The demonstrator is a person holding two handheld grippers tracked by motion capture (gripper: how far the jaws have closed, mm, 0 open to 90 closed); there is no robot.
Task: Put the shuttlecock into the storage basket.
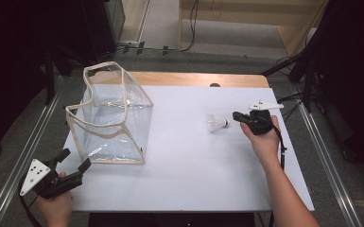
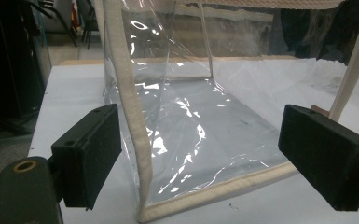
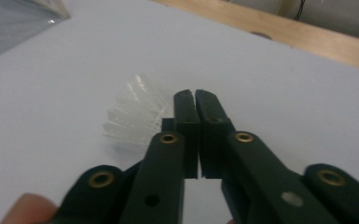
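Note:
A clear plastic bag with cream trim stands upright and open-topped on the left of the white sheet. A white shuttlecock lies on its side right of centre. My right gripper is shut just right of the shuttlecock, with its tips pointing at it. In the right gripper view its jaws meet with no gap; the shuttlecock's feathers fan out just left of them, and its cork is hidden behind the left jaw. My left gripper is open near the bag's front left corner. Its jaws frame the bag without touching it.
A strip of wooden table shows beyond the sheet's far edge, with a dark hole near its middle. Metal rails run along both sides of the table. Dark equipment and cables stand on the floor beyond.

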